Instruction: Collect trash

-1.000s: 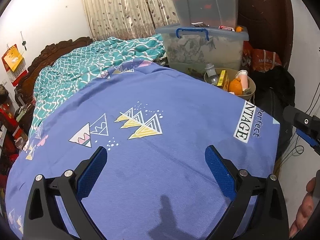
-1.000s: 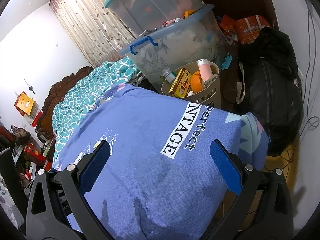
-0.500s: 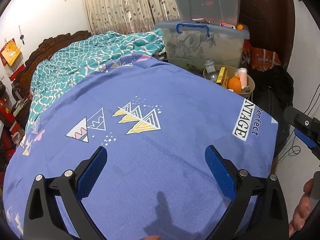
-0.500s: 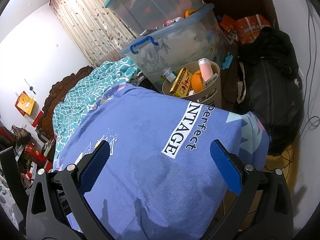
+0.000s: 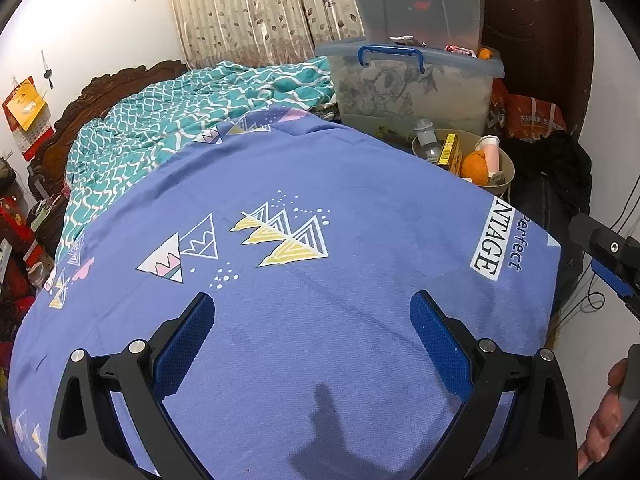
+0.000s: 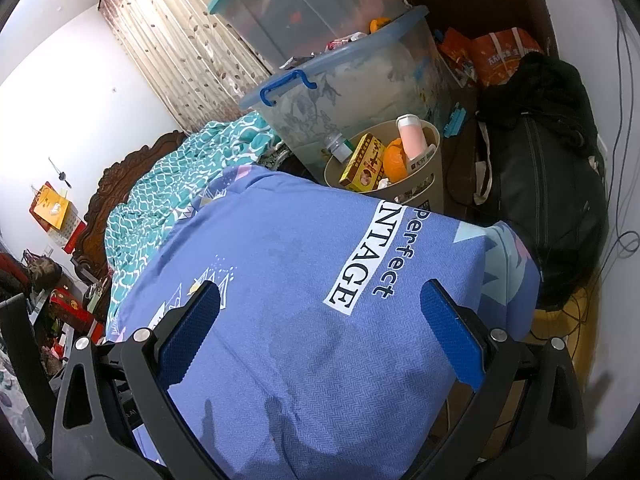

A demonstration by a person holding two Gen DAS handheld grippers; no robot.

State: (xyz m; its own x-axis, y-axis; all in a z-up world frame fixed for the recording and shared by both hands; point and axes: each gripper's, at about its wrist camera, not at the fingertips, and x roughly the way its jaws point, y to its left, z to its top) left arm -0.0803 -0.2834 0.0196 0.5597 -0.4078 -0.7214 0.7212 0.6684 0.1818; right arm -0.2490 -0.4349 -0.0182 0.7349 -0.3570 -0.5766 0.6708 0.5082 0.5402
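A beige trash bin (image 6: 434, 184) stands past the far corner of the bed, filled with a yellow box (image 6: 362, 164), an orange peel (image 6: 394, 164), a pink cup (image 6: 412, 138) and a small clear bottle (image 6: 338, 146). The same trash bin (image 5: 507, 162) shows in the left wrist view. My left gripper (image 5: 312, 334) hovers open over the blue bedsheet (image 5: 320, 280), nothing between its fingers. My right gripper (image 6: 320, 332) is open too, above the sheet's corner with the "Perfect" print (image 6: 368, 260). No loose trash shows on the sheet.
Stacked clear storage boxes (image 6: 352, 80) with blue lids stand behind the bin. A black bag (image 6: 548, 184) and cables lie on the floor at the right. A teal quilt (image 5: 180, 128) and carved headboard (image 5: 116, 88) are at the far left. A hand (image 5: 604, 416) holds the right gripper.
The left wrist view has shifted slightly, with the bed and bin appearing a little lower and closer. The right gripper has barely moved. Both stay open.
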